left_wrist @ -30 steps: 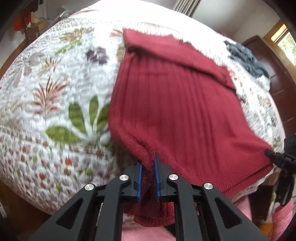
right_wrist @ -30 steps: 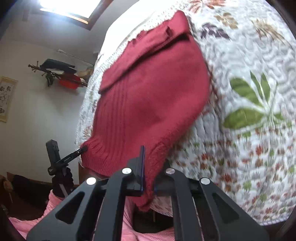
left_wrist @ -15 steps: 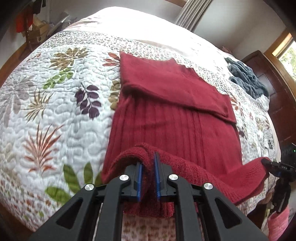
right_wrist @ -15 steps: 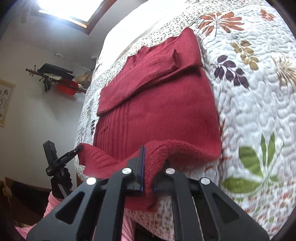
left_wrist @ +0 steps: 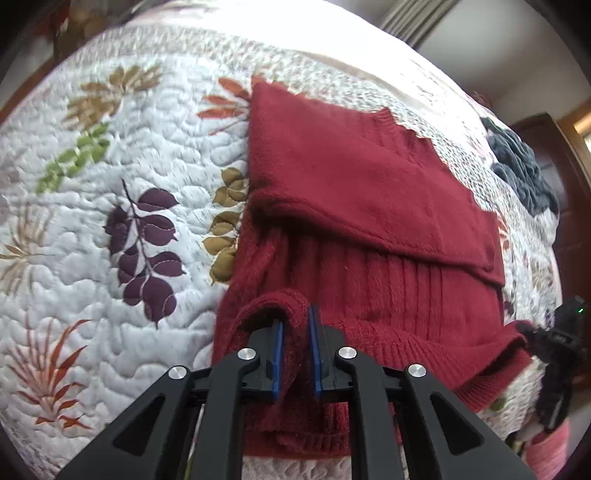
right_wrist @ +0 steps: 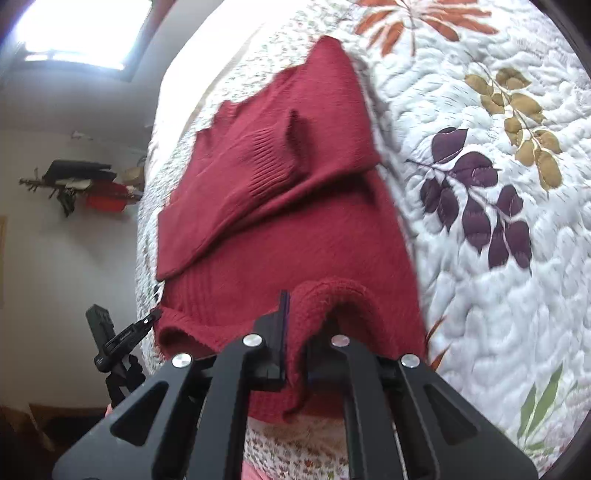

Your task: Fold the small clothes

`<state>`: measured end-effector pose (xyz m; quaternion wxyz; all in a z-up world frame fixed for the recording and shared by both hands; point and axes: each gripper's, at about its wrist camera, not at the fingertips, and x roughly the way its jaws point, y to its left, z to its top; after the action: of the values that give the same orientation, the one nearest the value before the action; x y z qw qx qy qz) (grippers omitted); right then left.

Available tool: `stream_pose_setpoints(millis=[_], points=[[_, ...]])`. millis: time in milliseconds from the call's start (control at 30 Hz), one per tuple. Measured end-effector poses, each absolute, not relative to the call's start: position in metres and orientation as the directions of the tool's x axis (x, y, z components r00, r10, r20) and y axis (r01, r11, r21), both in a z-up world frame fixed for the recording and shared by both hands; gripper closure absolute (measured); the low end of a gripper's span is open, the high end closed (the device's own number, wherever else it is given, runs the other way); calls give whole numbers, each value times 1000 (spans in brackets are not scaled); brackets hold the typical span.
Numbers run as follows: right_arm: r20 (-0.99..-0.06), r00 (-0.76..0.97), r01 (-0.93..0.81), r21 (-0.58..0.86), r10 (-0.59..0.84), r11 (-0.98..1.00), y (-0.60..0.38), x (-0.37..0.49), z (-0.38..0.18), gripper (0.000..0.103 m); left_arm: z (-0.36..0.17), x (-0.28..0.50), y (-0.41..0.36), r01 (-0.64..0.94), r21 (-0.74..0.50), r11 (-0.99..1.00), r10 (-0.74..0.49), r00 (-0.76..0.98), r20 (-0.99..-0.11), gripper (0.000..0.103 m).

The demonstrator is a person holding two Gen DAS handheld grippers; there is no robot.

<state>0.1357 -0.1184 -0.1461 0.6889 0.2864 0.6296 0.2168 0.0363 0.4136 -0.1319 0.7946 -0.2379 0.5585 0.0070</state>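
Dark red ribbed knit sweater (left_wrist: 369, 206) lies flat on the white leaf-print quilted bed (left_wrist: 110, 177), sleeve folded across its upper part; left tool (left_wrist: 294, 350) and right tool (right_wrist: 295, 332) each clamped on a corner of the bottom hem, hem raised over the sweater body. Open quilt on the left tool's outer side; dark grey garment (left_wrist: 524, 166) sits well apart near the far bed edge. Versus 0.5 s ago, both tools have carried the hem further up toward the folded sleeve.

Home bedroom: a bed under a white quilted bedspread (left_wrist: 92, 229) with leaf prints, grey curtain (left_wrist: 410, 18) and dark wooden furniture (left_wrist: 565, 206) far right.
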Motion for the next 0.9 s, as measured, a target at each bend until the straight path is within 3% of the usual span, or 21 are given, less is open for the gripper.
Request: stream_pose_setpoints(millis=[200,300,367,433,600,700,900], points=[[-743,80,127,669,665,732,-130,153,-162,91,-128,38,445,-342,-501,795,-363,393,-845,85],[-738,83,141,674,670,725,-142,152,-163,84,-123,33,452,-342,-501,795,-360,399,-843,84],[-725,102,155,688,681,709,-154,151,-162,83,-115,30,463,-361,-478,801,-315,426,-848,78],[-749,124,156,662,651,733,-166,149,-156,70,-107,26,478,-386,-483,786,-285,468,-836,77],[-773,184,130,632,608,764,-186,143,-133,68,-87,26,469,-285,-354,891,-194,464,-864,75],[-771,204,109,631,604,768,-192,139,-122,68,-86,27,448,-171,-280,945,-177,451,-875,65],[-780,199,68,615,593,786,-189,129,-116,63,-98,36,415,-50,-212,976,-171,424,-890,59]])
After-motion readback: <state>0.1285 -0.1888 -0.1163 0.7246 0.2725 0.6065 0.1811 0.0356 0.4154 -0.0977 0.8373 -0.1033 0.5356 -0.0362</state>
